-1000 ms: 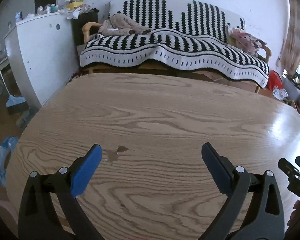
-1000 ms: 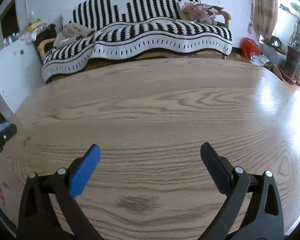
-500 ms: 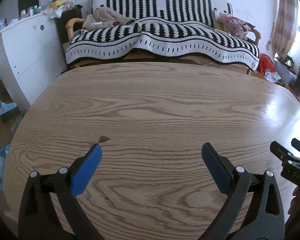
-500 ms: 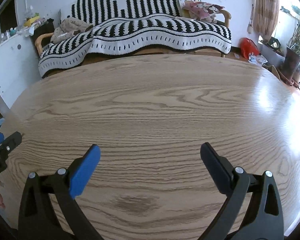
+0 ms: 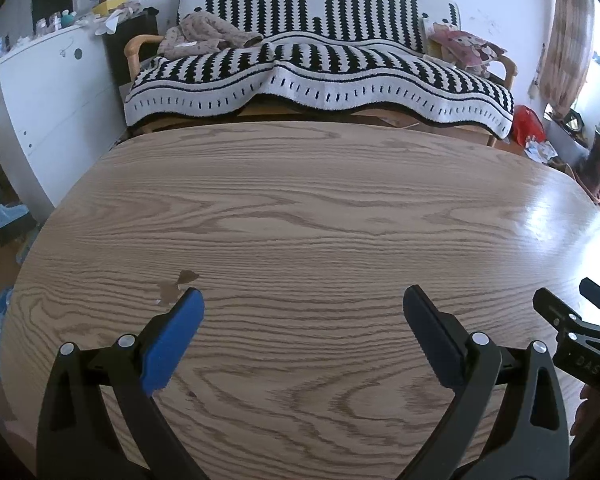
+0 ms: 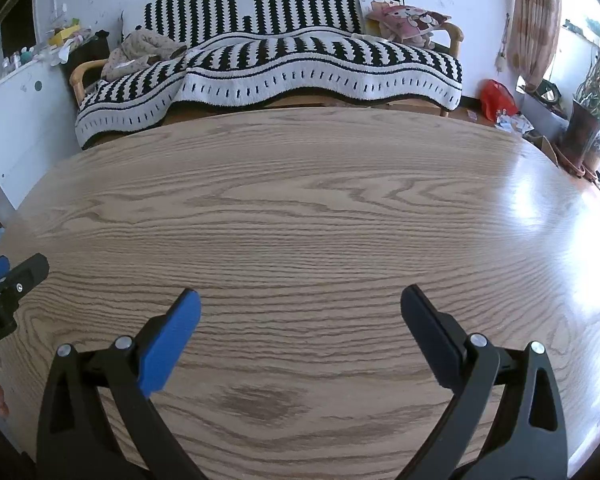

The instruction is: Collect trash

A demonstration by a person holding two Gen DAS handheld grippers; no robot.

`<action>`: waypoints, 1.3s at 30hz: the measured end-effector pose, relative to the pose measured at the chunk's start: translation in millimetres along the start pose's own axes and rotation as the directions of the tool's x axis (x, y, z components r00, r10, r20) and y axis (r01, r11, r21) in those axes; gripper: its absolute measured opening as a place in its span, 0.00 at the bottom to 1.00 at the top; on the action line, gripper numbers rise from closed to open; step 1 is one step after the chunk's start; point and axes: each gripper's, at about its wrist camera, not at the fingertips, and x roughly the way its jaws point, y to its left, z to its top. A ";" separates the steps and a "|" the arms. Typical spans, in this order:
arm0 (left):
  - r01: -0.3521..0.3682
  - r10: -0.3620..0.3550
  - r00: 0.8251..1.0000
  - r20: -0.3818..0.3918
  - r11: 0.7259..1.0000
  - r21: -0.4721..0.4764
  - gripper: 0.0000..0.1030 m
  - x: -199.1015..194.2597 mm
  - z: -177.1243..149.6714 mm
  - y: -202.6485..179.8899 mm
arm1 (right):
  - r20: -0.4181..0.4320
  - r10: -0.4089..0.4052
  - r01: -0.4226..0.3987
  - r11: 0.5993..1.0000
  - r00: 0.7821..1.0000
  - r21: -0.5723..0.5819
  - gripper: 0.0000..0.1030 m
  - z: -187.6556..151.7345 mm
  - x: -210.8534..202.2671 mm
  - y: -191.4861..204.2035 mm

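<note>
the wooden counter point(image 5: 320, 216) fills most of both wrist views, an oval oak-grain top with a bright glare patch toward its right end. behind its far edge stands a sofa point(image 5: 316, 76) with wooden arms, covered by a black-and-white striped blanket point(image 6: 300, 60). a white cabinet point(image 5: 56, 100) stands to the left of the sofa with small clutter on top, and a patterned curtain point(image 6: 534, 20) hangs at the far right beside potted plants point(image 6: 592, 108). a beige garment point(image 5: 208, 34) lies bunched at the sofa's left end and a pink printed cushion point(image 6: 408, 18) at its right end. a red bag point(image 6: 498, 100) sits on the floor near the sofa's right corner, with scattered papers just beside it.

the left gripper point(image 5: 302, 308) hovers low over the near part of the counter, jaws spread wide with nothing between them. the right gripper point(image 6: 300, 308) is likewise wide apart and empty, and its tip also shows at the right edge of the left wrist view. a small brown scrap point(image 5: 188, 277), perhaps a torn bit of paper though it may only be a stain, lies on the counter just ahead of the left gripper's blue finger point(image 5: 172, 340), with a paler smudge point(image 5: 168, 292) touching it on the near side.
</note>
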 end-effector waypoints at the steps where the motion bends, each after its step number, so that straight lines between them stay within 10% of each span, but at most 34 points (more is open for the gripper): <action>1: 0.000 0.000 1.000 -0.001 1.000 0.003 0.94 0.2 -0.3 -0.5 | 0.001 0.000 0.000 1.000 1.000 0.002 0.94 0.0 -0.4 -0.3; 39: -0.022 0.024 0.999 -0.021 0.997 0.073 0.94 3.7 -6.7 -29.9 | 0.002 -0.004 0.004 1.000 1.000 -0.006 0.94 1.7 -3.9 2.4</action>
